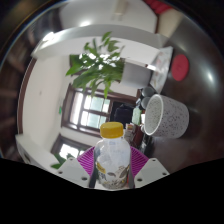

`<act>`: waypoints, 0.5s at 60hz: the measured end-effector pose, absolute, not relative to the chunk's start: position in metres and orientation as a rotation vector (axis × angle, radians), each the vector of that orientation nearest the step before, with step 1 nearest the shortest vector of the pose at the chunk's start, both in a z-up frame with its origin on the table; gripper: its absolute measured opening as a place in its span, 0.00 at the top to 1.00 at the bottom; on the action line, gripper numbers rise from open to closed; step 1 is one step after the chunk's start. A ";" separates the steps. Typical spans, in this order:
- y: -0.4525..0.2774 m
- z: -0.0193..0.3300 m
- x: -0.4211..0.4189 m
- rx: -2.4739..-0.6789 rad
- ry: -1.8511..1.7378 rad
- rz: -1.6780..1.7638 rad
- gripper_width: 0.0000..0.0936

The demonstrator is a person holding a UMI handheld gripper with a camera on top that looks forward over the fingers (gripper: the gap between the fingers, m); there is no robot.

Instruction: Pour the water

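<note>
A clear plastic bottle (112,160) with a yellow cap (112,130) and a printed label stands upright between my fingers. My gripper (112,170) is shut on it, with the pink pads (87,158) pressed against both sides. Ahead and to the right, a white speckled cup (165,115) shows, tilted with its mouth turned toward the bottle. Bottle and gripper appear lifted above the surface, whose surface is hidden below the fingers.
A leafy green plant (98,68) stands beyond the bottle. A dark wooden piece of furniture (88,105) is behind it. A red round thing (180,66) shows far right.
</note>
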State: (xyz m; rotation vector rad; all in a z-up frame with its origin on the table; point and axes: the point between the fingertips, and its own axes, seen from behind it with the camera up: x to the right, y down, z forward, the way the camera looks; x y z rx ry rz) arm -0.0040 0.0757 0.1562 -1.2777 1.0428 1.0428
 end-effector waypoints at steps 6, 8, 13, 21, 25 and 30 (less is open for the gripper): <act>0.078 0.160 0.012 -1.115 1.232 1.187 0.52; 0.084 0.160 0.019 -1.061 1.277 1.229 0.52; 0.086 0.160 0.024 -0.954 1.378 1.312 0.52; 0.082 0.153 0.031 -0.797 1.523 1.409 0.52; 0.082 0.146 0.031 -0.751 1.571 1.433 0.52; 0.072 0.142 0.024 -0.745 1.584 1.439 0.52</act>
